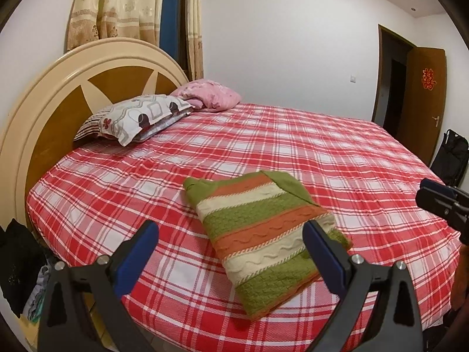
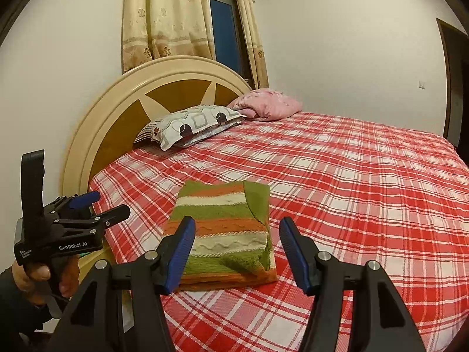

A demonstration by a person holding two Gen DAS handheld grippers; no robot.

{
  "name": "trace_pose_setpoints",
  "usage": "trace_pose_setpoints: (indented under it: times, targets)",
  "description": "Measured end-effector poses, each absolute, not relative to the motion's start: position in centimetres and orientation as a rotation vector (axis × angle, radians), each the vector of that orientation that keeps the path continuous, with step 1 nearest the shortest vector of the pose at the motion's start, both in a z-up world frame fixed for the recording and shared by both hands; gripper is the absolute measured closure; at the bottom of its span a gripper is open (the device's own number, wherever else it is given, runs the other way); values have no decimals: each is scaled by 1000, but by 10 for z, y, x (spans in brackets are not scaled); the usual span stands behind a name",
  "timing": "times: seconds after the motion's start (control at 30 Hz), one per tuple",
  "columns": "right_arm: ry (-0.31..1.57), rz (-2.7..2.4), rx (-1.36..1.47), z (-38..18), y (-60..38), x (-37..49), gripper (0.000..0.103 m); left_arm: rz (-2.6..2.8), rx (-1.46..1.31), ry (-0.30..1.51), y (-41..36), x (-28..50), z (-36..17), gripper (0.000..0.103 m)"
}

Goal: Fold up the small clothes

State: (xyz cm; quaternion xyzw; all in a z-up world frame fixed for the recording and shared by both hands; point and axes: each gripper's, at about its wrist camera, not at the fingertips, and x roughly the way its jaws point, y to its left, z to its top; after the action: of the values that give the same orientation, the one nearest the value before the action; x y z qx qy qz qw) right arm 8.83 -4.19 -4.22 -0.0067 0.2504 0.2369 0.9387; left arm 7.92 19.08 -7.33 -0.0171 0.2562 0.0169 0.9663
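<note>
Bed (image 1: 293,146), red-and-white plaid sheet, spreading out ahead of and beneath both my claws; rounded cream-and-brown headboard (image 1: 58,94) beyond my left claw, up and to its left; curtains (image 1: 117,6) above that, with a dark strip of window between them; brown door (image 1: 422,99) standing ajar far off to the right of my left claw.

Patterned pillow (image 1: 137,120) against the headboard, well beyond both claws; pink pillow (image 1: 214,95) just past it, the two touching.

Striped sweater (image 1: 263,231), green, orange and cream knit, folded into a flat rectangle on the sheet; it lies just ahead of my left claw, nearer the right finger, and directly ahead of my right claw, between the lines of its fingers but below and clear of them.

Left claw (image 1: 231,240), released, fingers spread wide, nothing between them.

Right claw (image 2: 237,246), released, partly spread, pads (image 2: 183,252) off the sweater.

A hand (image 2: 44,275) grips my left claw's handle, seen at the left of the right wrist view.
</note>
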Motion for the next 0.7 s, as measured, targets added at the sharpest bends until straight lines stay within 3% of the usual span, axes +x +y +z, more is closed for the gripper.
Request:
trace_pose_setpoints:
  times: [0.7]
  targets:
    - [552, 474, 7, -43, -47, 90, 42, 28, -67, 539, 191, 80, -75, 2]
